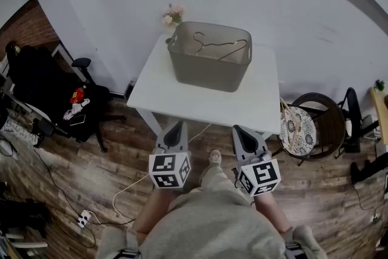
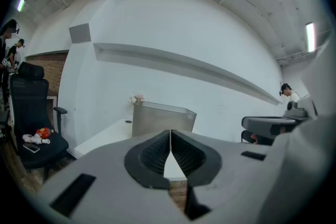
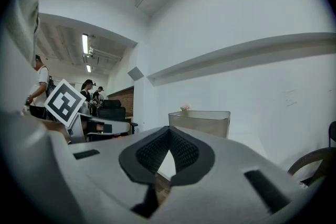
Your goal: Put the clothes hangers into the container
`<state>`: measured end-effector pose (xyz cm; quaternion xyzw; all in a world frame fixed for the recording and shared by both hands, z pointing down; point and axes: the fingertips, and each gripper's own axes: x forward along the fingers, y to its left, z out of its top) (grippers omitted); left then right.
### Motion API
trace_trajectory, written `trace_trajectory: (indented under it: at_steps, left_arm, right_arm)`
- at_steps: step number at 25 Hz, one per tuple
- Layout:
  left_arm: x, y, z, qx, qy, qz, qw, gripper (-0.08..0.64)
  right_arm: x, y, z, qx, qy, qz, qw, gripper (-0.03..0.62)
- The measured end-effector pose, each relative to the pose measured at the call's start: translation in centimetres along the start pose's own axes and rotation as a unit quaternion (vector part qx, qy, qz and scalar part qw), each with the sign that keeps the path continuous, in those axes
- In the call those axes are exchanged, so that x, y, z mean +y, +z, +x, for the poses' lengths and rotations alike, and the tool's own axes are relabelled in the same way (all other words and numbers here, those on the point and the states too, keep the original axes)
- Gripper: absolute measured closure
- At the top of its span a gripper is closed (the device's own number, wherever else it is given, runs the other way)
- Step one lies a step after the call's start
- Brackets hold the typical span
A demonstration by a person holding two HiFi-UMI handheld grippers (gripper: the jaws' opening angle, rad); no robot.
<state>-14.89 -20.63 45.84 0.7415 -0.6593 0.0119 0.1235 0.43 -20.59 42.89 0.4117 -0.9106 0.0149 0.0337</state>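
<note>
Grey bin (image 1: 209,67) stands on the white table (image 1: 200,103) at 12 o'clock in the head view, with a wire hanger (image 1: 219,45) lying inside it. The left gripper (image 1: 176,125) at 7 o'clock and the right gripper (image 1: 239,129) at 5 o'clock hang just off the table's near edge. In the left gripper view the jaws are pressed together on nothing, with the bin at 12 o'clock. In the right gripper view the jaws are likewise clenched and empty, with the bin at 1 o'clock.

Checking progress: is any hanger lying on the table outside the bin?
No; the one gold wire hanger lies inside the grey plastic bin.
</note>
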Motion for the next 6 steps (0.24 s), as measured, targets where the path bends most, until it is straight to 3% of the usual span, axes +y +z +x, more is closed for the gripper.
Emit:
trace_trajectory:
  at_steps: [6]
  left_arm:
    - [-0.29,-0.19,-0.04,0.002,-0.003,-0.002,1.0000,0.548]
  right_arm:
    - [0.08,-0.03,-0.10,-0.002,0.003,-0.001,1.000,0.594]
